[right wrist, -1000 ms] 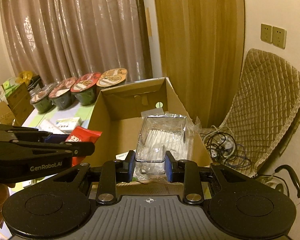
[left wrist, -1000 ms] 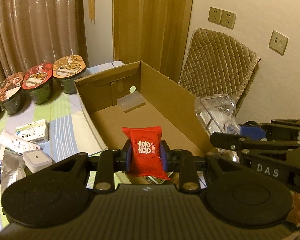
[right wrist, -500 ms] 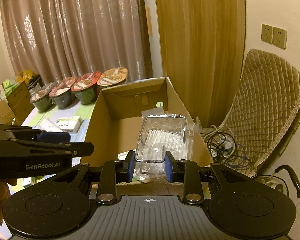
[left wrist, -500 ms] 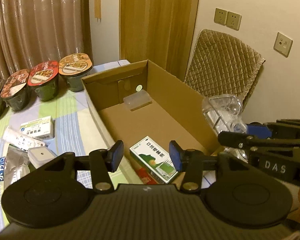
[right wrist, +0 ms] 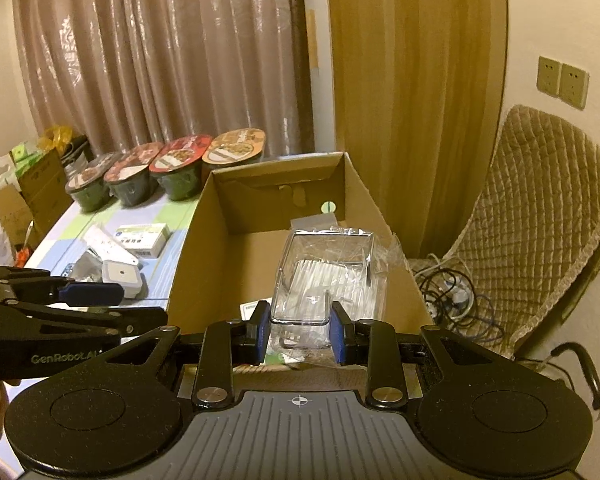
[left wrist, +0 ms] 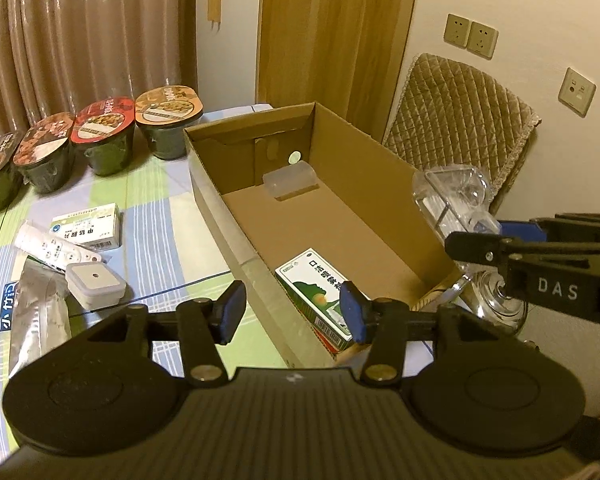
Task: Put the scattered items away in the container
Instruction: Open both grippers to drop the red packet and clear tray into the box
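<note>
An open cardboard box (left wrist: 380, 184) stands on the table's right side. Inside lie a green-and-white medicine box (left wrist: 316, 292), with a red sliver showing under its near end, and a translucent plastic piece (left wrist: 290, 180) at the far wall. My left gripper (left wrist: 292, 314) hangs open and empty over the box's near left corner. My right gripper (right wrist: 300, 328) is shut on a clear plastic case (right wrist: 324, 276), held above the box's near right part (right wrist: 396, 280). The left wrist view shows that case (left wrist: 452, 192) over the right wall.
On the striped cloth left of the box lie a white medicine box (left wrist: 88, 228), a white power strip (left wrist: 52, 248), a small white square case (left wrist: 94, 282) and a silver pouch (left wrist: 40, 320). Several noodle bowls (left wrist: 104, 132) line the back. A quilted chair (right wrist: 540, 208) and cables (right wrist: 452, 300) are to the right.
My left gripper opened and let go of the red packet, which dropped into the box, then drew back to the left. The right gripper kept holding the clear case still.
</note>
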